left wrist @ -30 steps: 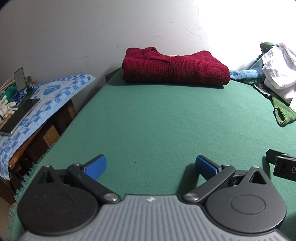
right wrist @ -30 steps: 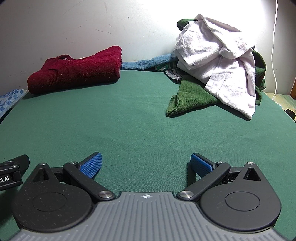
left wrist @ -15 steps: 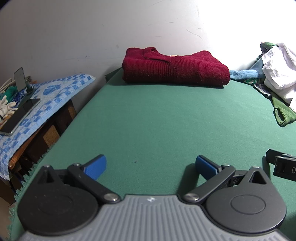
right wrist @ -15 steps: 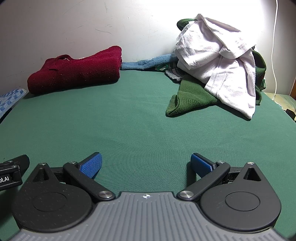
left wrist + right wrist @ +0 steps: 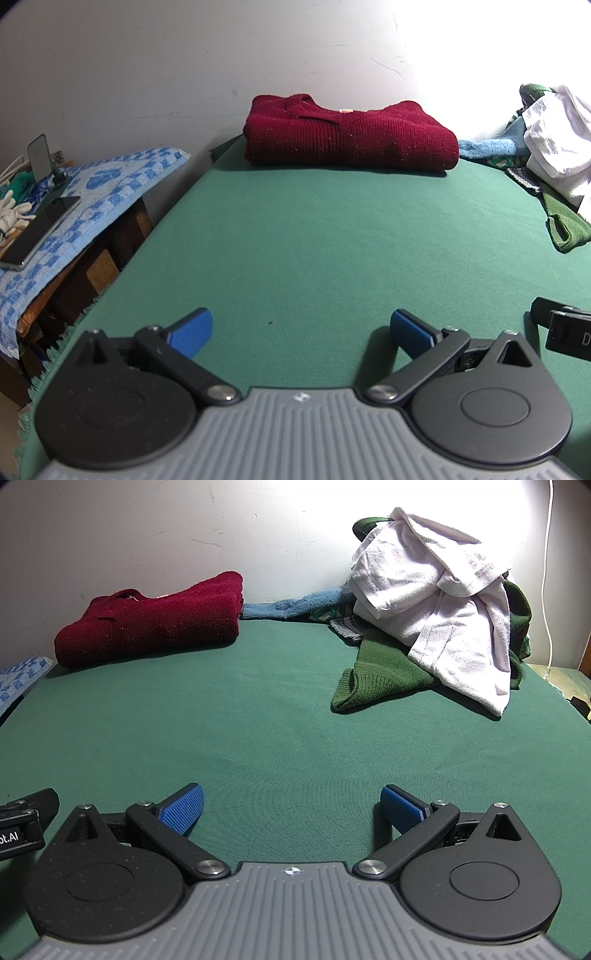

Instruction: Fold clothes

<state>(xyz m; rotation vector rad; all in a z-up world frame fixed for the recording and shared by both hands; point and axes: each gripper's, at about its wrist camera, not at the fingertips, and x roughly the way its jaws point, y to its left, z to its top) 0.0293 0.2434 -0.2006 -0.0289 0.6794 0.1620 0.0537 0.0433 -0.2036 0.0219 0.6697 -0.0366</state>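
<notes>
A folded dark red sweater [image 5: 347,138] lies at the far edge of the green table [image 5: 332,240], against the wall; it also shows in the right wrist view [image 5: 155,618]. A heap of unfolded clothes sits at the far right: a white garment [image 5: 443,590] on top of a green sweater [image 5: 380,672], with a light blue piece [image 5: 295,603] behind. My left gripper [image 5: 301,326] is open and empty, low over the near table. My right gripper [image 5: 291,806] is open and empty, beside it to the right.
A side table with a blue patterned cloth [image 5: 92,210] stands to the left, holding a phone [image 5: 40,229] and a phone stand [image 5: 40,155]. A white cable [image 5: 546,572] hangs down the wall at far right. The wall runs along the table's far edge.
</notes>
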